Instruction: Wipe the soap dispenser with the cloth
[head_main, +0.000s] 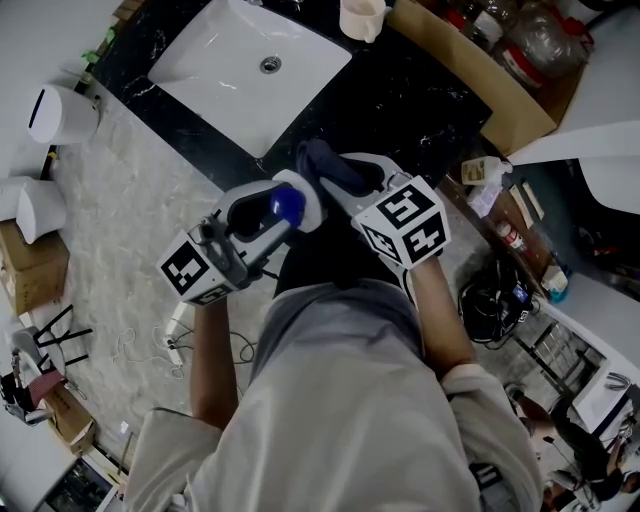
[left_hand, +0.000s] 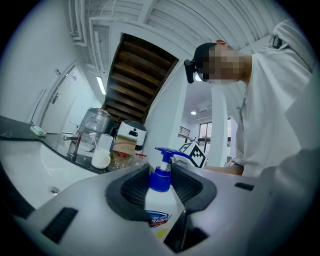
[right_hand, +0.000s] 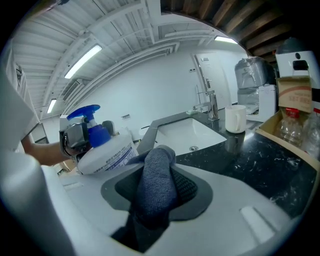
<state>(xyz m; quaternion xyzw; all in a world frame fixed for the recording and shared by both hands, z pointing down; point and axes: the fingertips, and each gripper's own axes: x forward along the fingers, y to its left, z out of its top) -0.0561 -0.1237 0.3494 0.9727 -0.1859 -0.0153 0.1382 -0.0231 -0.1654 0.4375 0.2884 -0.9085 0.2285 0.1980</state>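
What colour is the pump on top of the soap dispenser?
Blue. The pump shows best in the left gripper view.

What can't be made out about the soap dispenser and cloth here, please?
Head view: the left gripper hides the body of the soap dispenser; only its blue top shows.
Left gripper view: the jaws cut off its label.
Right gripper view: the lower end of the cloth vanishes inside the right gripper; cloth-to-dispenser contact is unclear.
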